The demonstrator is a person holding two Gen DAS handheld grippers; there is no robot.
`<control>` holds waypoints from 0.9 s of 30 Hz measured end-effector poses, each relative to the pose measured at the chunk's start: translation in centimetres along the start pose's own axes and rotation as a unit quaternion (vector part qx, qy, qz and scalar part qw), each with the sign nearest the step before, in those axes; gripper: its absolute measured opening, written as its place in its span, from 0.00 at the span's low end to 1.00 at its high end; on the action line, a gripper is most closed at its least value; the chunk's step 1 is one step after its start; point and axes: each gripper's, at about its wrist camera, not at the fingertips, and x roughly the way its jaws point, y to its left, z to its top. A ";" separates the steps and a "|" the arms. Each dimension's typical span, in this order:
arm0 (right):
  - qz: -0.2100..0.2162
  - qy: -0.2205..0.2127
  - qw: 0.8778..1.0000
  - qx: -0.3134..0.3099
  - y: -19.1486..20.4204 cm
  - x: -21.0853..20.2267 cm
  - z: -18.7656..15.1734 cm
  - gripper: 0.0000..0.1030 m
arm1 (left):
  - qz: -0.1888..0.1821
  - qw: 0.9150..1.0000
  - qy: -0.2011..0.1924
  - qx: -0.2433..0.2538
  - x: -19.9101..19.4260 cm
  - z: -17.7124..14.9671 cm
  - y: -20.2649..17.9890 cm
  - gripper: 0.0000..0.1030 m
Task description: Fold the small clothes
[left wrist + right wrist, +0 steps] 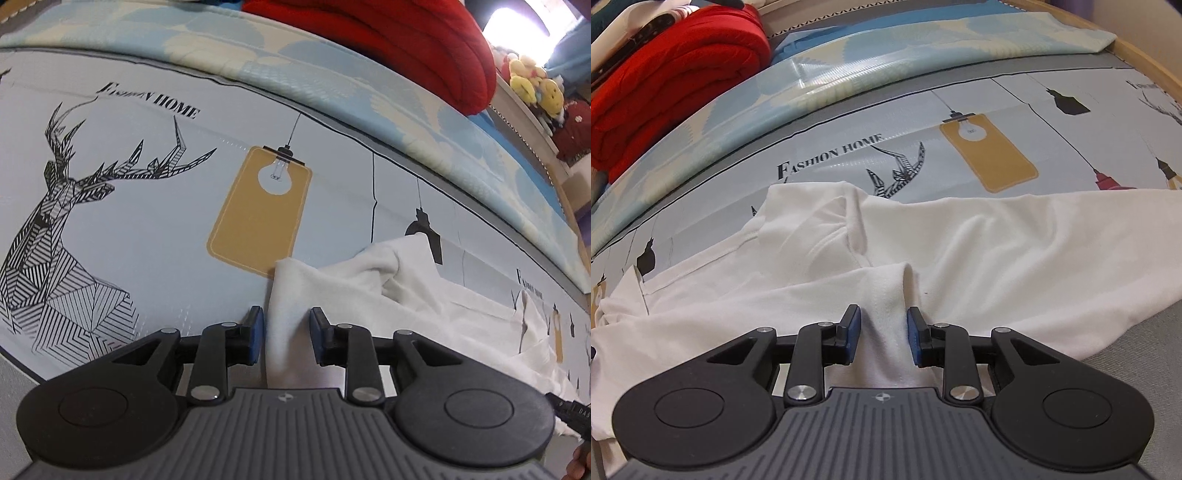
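Note:
A white garment (979,243) lies spread and partly folded on a printed bedsheet (831,158). My right gripper (882,332) has a raised fold of the white cloth between its blue pads, with the jaws a little apart. In the left wrist view, my left gripper (286,334) straddles a corner of the same white garment (369,295); the jaws are apart and the cloth stands between the pads.
A folded red blanket (672,81) lies at the back left on a light blue patterned cover (886,48); the blanket also shows in the left wrist view (406,44). Plush toys (532,81) sit on a shelf at the far right. A wooden bed edge (1145,62) runs along the right.

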 end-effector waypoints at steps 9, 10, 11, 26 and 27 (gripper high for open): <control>0.014 -0.006 0.999 -0.035 1.8 -0.4 0.3 0.03 | 0.011 0.996 -0.059 0.071 -2.6 0.8 -1.4 0.03; 0.016 -0.016 0.999 -0.043 2.1 -0.7 0.4 0.03 | 0.018 0.995 -0.063 0.077 -2.8 0.9 -1.3 0.03; 0.019 -0.026 0.998 -0.047 2.3 -1.1 0.5 0.03 | 0.027 0.994 -0.062 0.082 -2.8 0.9 -1.1 0.03; 0.011 -0.060 0.998 -0.033 0.6 -2.7 1.5 0.06 | -0.037 0.984 0.013 0.176 -5.7 -0.7 -3.8 0.11; 0.031 -0.051 0.998 -0.031 0.6 -2.5 1.4 0.09 | -0.040 0.979 0.040 0.198 -5.0 -1.5 -4.1 0.11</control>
